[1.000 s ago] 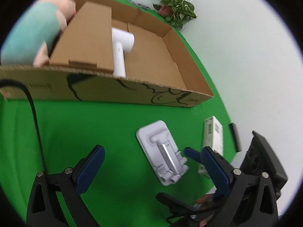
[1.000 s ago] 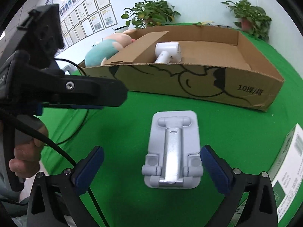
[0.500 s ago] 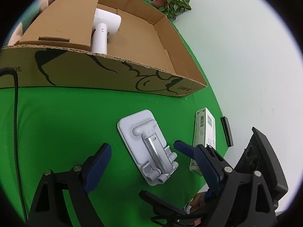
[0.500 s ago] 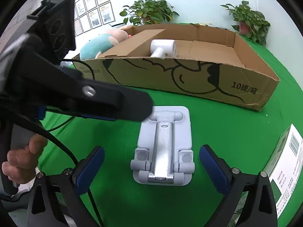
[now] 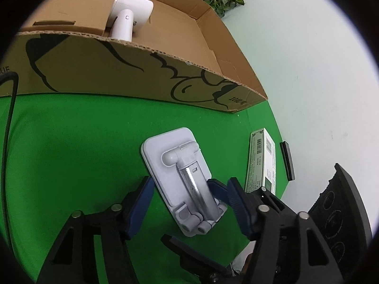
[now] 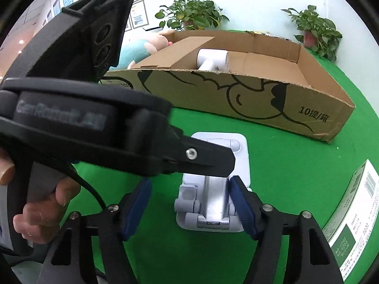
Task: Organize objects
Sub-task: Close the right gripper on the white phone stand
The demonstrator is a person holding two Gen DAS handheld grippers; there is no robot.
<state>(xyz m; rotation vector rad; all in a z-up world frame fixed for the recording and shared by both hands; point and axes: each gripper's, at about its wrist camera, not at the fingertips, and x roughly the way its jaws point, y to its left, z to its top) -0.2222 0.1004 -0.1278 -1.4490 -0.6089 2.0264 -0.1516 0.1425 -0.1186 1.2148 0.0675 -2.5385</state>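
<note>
Since both tools are closing around the folded phone stand (image 5: pixel 181 179) low in the middle on the green counter (image 5: pixel 71 142), neither clamped yet, it's probably headed for the cardboard box (image 5: pixel 142 78) up top.

Ahead of the jaws the box (image 5: pixel 132 75) wall blocks the way forward; bare green counter (image 5: pixel 71 142) lies between. Left of the left jaws the counter is free but for a black cable (image 5: pixel 9 108). Right of them a carton (image 5: pixel 261 161) crowds the edge. The left gripper (image 6: pixel 206 163) crosses above the stand (image 6: pixel 213 201), close over the right jaws.
</note>
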